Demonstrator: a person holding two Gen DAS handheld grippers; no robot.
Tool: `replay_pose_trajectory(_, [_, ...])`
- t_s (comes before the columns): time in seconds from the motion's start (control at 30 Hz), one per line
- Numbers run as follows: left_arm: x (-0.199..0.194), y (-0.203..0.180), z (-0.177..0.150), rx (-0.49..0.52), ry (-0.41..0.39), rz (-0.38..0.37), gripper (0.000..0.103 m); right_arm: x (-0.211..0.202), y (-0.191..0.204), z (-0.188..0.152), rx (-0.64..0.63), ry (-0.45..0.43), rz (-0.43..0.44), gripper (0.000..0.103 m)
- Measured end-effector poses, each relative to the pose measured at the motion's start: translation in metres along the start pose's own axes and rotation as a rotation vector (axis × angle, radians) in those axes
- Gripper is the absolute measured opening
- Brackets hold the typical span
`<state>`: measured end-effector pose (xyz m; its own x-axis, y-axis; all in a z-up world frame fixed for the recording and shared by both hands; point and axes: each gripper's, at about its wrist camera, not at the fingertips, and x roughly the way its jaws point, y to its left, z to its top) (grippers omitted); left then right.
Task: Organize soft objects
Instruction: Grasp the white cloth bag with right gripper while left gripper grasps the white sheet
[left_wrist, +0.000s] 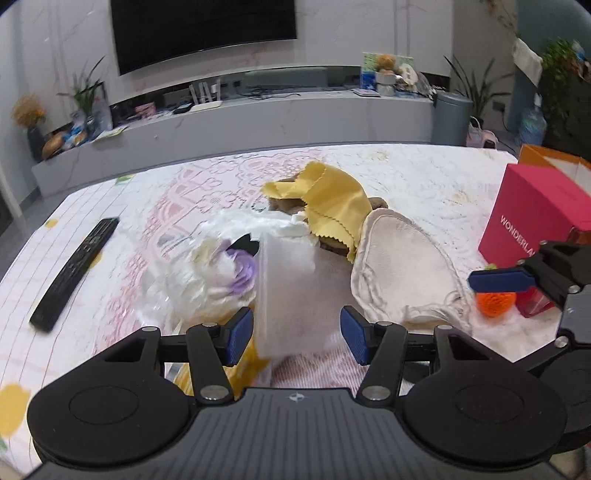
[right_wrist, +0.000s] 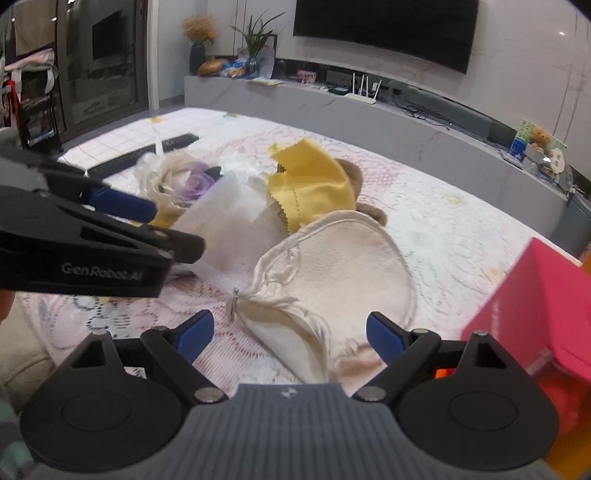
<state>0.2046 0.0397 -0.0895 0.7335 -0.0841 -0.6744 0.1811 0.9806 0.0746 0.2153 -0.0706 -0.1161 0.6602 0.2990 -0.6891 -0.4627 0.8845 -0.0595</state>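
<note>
Soft goods are lying heaped on a lace-covered table (left_wrist: 424, 173) as two handheld grippers are hovering over them. Left gripper (left_wrist: 296, 330) is standing partly open with nothing between its blue pads, its jaws bracketing the near edge of a white cloth (left_wrist: 291, 280) just ahead without pressing on it. Just beyond its left finger, a clear plastic wrap (left_wrist: 184, 280) is holding a cream and purple artificial flower (left_wrist: 242, 271). Farther ahead, a yellow cloth (left_wrist: 332, 201) is draping over a brown plush toy (left_wrist: 284, 203), which is only partly showing. Ahead and to the right, a cream fabric pouch (left_wrist: 402, 266) is lying flat with its mouth gathered; what is inside it cannot be told. Right gripper (right_wrist: 290, 338) is standing wide open and empty, its fingers straddling the pouch's gathered end (right_wrist: 280, 317) without clamping it. To its right, a pink box (right_wrist: 535, 302) is standing closed, its contents hidden. Beside that box, an orange knitted ball (left_wrist: 495, 302) is resting on the table. Well off to the left gripper's left, a black remote control (left_wrist: 75, 271) is lying on the cloth.
</note>
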Motion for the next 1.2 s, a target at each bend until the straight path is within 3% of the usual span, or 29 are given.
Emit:
replay_pose_trajectory(0.2, [0.021,0.007,-0.001,-0.023,0.036,0.001,0.061,0.025,-0.007,-0.005,0.066,0.027,0.060,0.096])
replay_pose_trajectory(0.43, [0.023,0.000,-0.006,-0.017,0.046,0.011,0.026,0.041,-0.021,-0.013,0.180,0.080,0.070,0.093])
replay_pose_trajectory(0.67, [0.019,-0.005,-0.008,-0.012,0.047,-0.066,0.008,0.033,-0.023,-0.018,0.183,0.060,-0.001,0.061])
replay_pose_trajectory(0.77, [0.011,-0.006,-0.007,-0.008,0.017,-0.061,0.005,0.029,-0.032,-0.020,0.222,0.055,-0.008,0.036])
replay_pose_trajectory(0.93, [-0.003,0.000,-0.004,-0.039,-0.019,-0.078,0.005,0.017,-0.034,-0.019,0.236,0.013,-0.006,0.016])
replay_pose_trajectory(0.97, [-0.006,0.001,-0.005,-0.042,-0.026,-0.078,0.005,0.014,-0.032,-0.018,0.227,-0.002,-0.008,0.006])
replay_pose_trajectory(1.2, [-0.028,0.005,-0.007,-0.070,-0.073,-0.047,0.005,-0.011,-0.022,-0.013,0.167,-0.085,-0.014,0.006])
